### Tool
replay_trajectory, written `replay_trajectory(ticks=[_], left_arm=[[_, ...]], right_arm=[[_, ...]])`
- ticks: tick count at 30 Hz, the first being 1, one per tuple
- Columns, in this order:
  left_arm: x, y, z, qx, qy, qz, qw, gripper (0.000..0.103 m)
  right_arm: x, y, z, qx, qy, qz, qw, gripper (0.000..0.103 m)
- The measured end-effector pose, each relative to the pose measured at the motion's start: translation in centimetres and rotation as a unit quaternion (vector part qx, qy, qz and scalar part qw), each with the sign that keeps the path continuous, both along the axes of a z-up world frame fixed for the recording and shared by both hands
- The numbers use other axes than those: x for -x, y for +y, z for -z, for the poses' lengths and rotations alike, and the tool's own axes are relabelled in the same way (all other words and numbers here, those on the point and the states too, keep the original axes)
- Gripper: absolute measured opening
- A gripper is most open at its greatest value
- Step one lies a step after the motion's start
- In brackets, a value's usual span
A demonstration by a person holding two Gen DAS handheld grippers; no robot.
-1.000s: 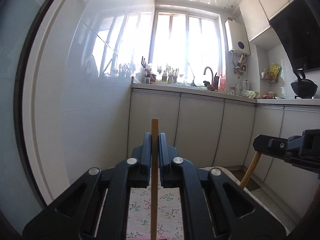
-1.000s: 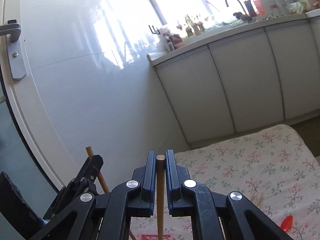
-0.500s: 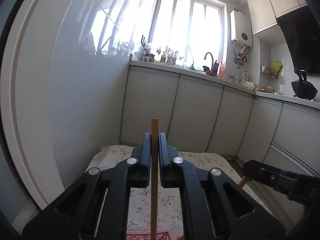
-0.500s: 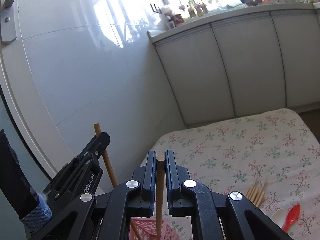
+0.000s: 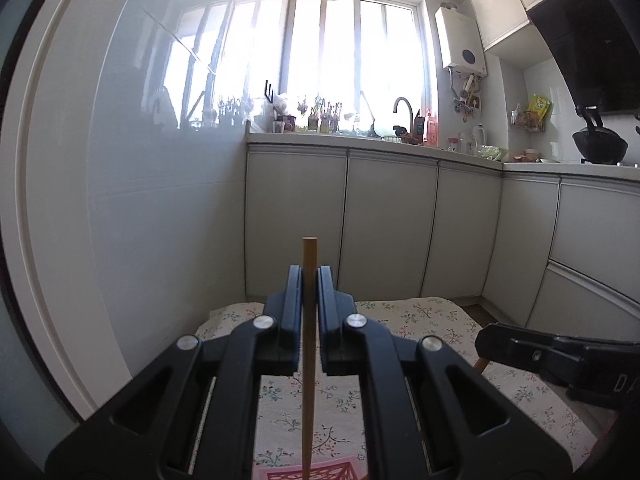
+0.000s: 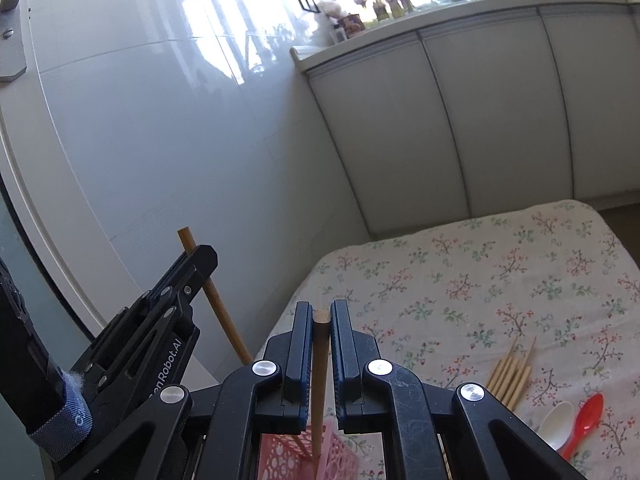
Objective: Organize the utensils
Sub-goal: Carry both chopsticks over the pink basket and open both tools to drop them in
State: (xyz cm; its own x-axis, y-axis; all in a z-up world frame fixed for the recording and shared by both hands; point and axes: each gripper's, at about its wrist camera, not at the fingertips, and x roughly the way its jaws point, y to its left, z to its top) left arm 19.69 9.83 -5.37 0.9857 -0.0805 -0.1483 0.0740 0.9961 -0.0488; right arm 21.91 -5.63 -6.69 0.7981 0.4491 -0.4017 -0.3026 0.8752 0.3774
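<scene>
My left gripper (image 5: 309, 280) is shut on a wooden chopstick (image 5: 309, 360) held upright; its lower end reaches a pink perforated basket (image 5: 308, 473) at the bottom edge. My right gripper (image 6: 320, 316) is shut on a second wooden chopstick (image 6: 319, 384), whose lower end stands in the pink basket (image 6: 276, 460). The left gripper (image 6: 188, 268) with its chopstick (image 6: 216, 304) shows at the left of the right wrist view. The right gripper (image 5: 492, 340) shows at the right of the left wrist view.
A bundle of chopsticks (image 6: 512, 376), a white spoon (image 6: 558, 424) and a red spoon (image 6: 586, 420) lie on the floral tablecloth (image 6: 480, 272). A white tiled wall (image 6: 180, 140) is on the left, grey kitchen cabinets (image 5: 384, 224) lie behind.
Both grippers have tilted down and lowered over the table. The chopstick tips have come down into the pink basket, and the table's utensils came into the right view.
</scene>
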Motion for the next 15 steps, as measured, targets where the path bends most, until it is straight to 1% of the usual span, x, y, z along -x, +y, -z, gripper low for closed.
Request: replay_trajectory(ticks=[4,8,9,10,12,13,14,15], left_arm=[[0.0,-0.7,0.2,-0.027,-0.014,-0.011,0.9995,0.008],[-0.2,-0.5,0.2,-0.028,-0.009,-0.011,0.9995,0.009],[-0.2,-0.4,0.1,-0.025,-0.007,-0.010,0.9996,0.015],[-0.2,-0.2,-0.1,-0.019,-0.004,-0.008,0.9998,0.018],[-0.2,0.1,-0.4,-0.005,0.005,-0.004,1.0000,0.031],[-0.2,0.2,-0.5,0.002,0.011,-0.002,0.9999,0.035],[-0.2,0.3,-0.8,0.006,0.017,-0.001,0.9998,0.041],[-0.1,0.2,-0.8,0.007,0.022,0.000,0.9997,0.046]], right_arm=[[0.0,-0.1,0.4,0.000,0.012,0.000,1.000,0.008],[0.1,-0.3,0.5,0.001,0.015,-0.001,1.000,0.010],[0.2,-0.4,0.5,0.002,0.014,0.000,1.000,0.011],[0.3,-0.6,0.4,0.000,0.013,0.000,1.000,0.011],[0.3,-0.8,0.2,-0.004,0.012,-0.001,1.000,0.011],[0.4,-1.0,0.1,-0.004,0.013,-0.001,1.000,0.012],[0.4,-1.2,-0.1,-0.006,0.014,-0.001,1.000,0.014],[0.6,-1.4,-0.3,-0.007,0.013,-0.002,1.000,0.021]])
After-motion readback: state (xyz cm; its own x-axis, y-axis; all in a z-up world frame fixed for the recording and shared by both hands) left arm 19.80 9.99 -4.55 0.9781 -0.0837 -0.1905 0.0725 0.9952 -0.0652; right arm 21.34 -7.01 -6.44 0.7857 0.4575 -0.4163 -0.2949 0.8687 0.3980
